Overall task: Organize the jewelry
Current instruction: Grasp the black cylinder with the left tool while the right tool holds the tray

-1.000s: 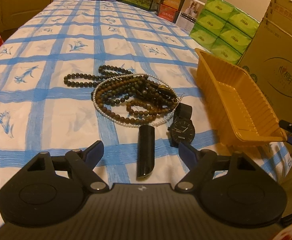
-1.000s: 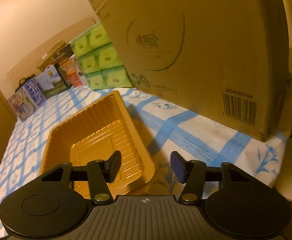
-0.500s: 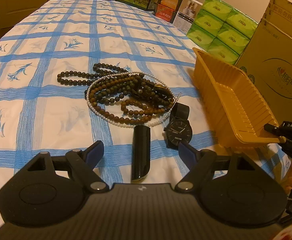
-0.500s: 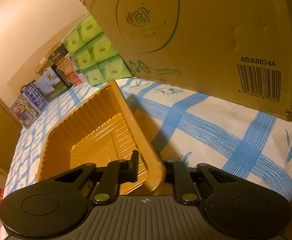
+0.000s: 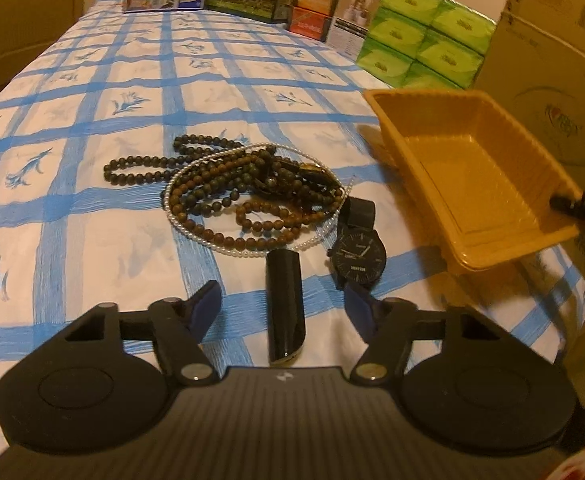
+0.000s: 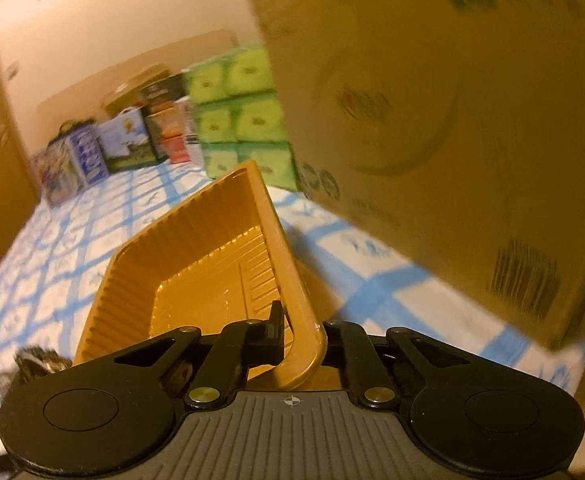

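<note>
Pinching one orange tray by its rim, right gripper tilted it; left gripper was closing around one black tube, one watch beside it.

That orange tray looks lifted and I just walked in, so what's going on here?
The right gripper is shut on the orange tray's rim, tipping it up off the blue-checked cloth. The left gripper is closing, its fingers either side of a black tube but not touching it. Bead necklaces and a black watch lie on the cloth, outside the tray.
</note>
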The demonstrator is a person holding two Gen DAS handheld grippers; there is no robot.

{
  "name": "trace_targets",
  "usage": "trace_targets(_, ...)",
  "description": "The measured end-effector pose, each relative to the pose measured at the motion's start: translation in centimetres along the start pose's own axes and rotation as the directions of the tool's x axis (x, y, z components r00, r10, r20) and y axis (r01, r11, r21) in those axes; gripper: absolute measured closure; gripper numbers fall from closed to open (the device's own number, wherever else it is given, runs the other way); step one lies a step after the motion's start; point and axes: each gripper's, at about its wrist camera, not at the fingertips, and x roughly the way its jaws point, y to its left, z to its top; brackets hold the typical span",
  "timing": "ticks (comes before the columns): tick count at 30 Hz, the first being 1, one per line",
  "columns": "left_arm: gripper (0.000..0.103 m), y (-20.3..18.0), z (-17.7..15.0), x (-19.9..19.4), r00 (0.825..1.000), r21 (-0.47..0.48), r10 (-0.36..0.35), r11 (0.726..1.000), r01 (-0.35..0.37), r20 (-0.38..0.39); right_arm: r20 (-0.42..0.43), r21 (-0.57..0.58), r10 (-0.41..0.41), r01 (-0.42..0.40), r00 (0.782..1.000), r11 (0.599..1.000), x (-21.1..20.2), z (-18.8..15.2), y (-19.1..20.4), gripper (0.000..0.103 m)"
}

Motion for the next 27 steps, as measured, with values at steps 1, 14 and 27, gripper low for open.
trace_targets(1,0.045,-0.2,-0.1,0.2,1.000,0.016,0.000,1.000,0.000,-0.006,0.011,-0.031,-0.002,0.002,1.000,1.000,-0.2,-0.1,0.5,0.095)
trace_targets(14,0.070,-0.9,-1.2,1.7,0.998,0.119,0.032,0.993,-0.027,-0.044,0.056,-0.253,-0.020,0.034,0.998,0.967,-1.7,0.0,3.5,0.096)
trace_targets(27,0.084,0.0,0.2,0.4,0.999,0.064,-0.023,0.998,0.025,-0.027,0.058,-0.325,-0.018,0.036,0.998,0.945,-2.3,-0.5,4.6,0.098)
